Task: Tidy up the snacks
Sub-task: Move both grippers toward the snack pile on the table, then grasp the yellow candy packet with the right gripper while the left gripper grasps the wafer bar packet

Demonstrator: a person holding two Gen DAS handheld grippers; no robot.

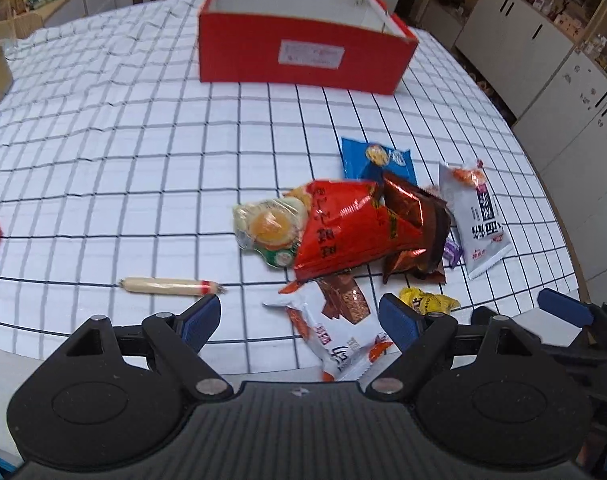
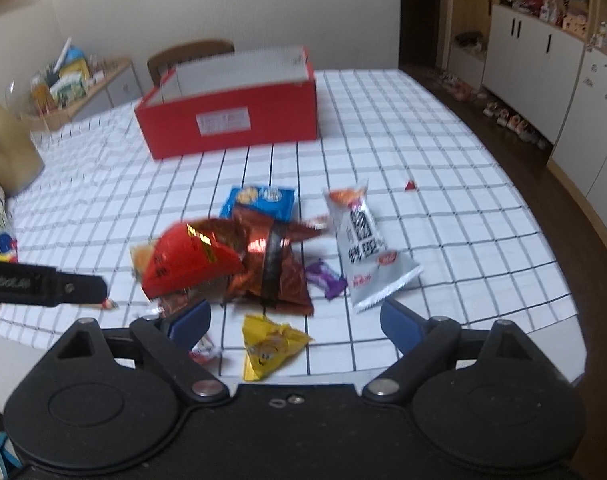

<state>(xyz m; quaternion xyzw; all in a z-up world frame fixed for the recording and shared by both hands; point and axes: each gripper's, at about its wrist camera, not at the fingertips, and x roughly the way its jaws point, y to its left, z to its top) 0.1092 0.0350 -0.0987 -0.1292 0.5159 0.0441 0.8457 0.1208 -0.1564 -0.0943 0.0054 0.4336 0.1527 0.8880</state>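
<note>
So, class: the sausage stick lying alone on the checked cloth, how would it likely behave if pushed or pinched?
The sausage stick is a round tube, so a sideways nudge would probably roll it. Its glossy casing may be slippery. It looks fairly firm, lying straight rather than sagging like the foil bags.

Black left hand-held gripper [image 1: 299, 322], right hand-held gripper [image 2: 295, 326], blue finger pads [image 1: 201, 318], silver pivot screws
</note>
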